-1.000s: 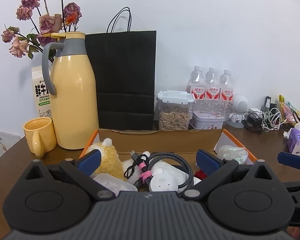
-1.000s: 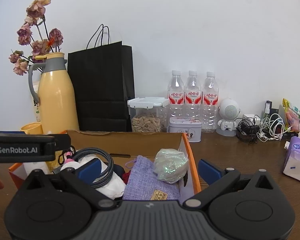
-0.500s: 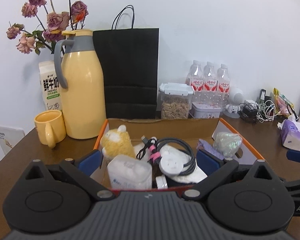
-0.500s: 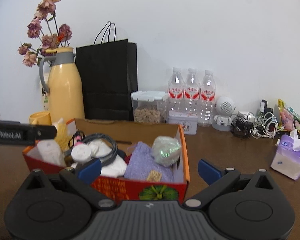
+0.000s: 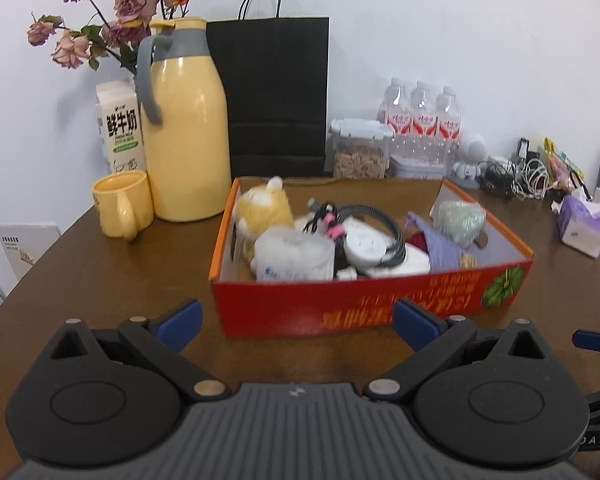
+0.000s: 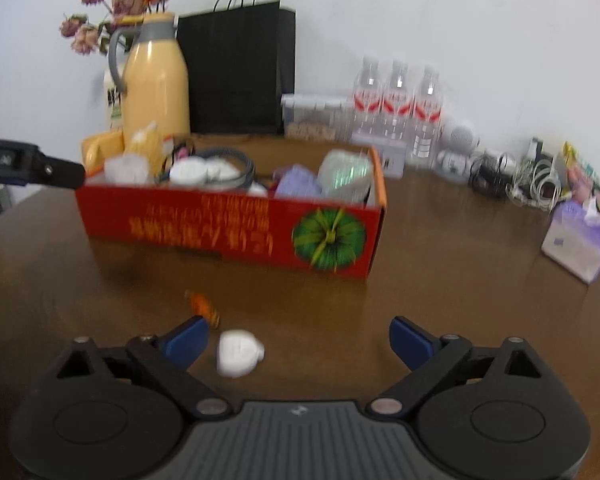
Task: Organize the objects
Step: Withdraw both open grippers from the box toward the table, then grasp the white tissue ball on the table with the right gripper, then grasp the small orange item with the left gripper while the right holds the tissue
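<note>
My right fingers (image 6: 298,340) have just narrowed slightly, still wide and empty; a white lump (image 6: 239,353) lies between them on the surface (image 6: 440,264), before the red box (image 6: 236,232). My left fingers (image 5: 296,322) gape empty before that box.

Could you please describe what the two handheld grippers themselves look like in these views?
Both match: the left gripper and right gripper have a ribbed grey body, two round black hubs, black angled linkage arms with silver pins, and blue pads on the fingertips. A black bar with white lettering shows on each.

Yellow thermos (image 5: 188,128), black paper bag (image 5: 276,96), water bottles (image 5: 420,120) behind.
</note>
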Action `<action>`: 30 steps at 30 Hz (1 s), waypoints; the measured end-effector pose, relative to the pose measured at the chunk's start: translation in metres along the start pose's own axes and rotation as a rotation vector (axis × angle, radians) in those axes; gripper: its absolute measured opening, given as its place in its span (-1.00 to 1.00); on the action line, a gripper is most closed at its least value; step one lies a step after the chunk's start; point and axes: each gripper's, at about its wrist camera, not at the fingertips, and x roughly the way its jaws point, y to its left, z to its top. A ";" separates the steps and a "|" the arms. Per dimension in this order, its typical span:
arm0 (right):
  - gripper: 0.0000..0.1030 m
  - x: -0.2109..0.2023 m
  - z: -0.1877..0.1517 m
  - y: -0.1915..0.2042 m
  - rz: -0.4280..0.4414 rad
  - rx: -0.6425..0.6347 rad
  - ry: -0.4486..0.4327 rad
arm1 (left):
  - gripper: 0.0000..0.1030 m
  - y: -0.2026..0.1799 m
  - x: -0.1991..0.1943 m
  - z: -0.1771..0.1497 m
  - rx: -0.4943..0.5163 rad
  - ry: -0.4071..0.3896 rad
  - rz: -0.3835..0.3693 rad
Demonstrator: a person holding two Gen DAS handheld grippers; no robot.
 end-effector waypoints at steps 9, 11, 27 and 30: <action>0.34 0.008 -0.006 0.012 0.057 -0.003 0.038 | 1.00 0.011 -0.007 -0.019 -0.013 0.044 0.001; 0.22 0.011 -0.005 0.014 0.066 -0.004 0.044 | 1.00 0.012 -0.006 -0.021 -0.015 0.052 0.002; -0.53 0.016 -0.006 0.022 0.104 -0.023 0.032 | 1.00 -0.001 0.001 -0.030 0.006 0.093 -0.013; -0.53 0.012 -0.004 0.018 0.100 -0.005 0.004 | 1.00 -0.007 0.003 -0.030 0.014 0.098 -0.017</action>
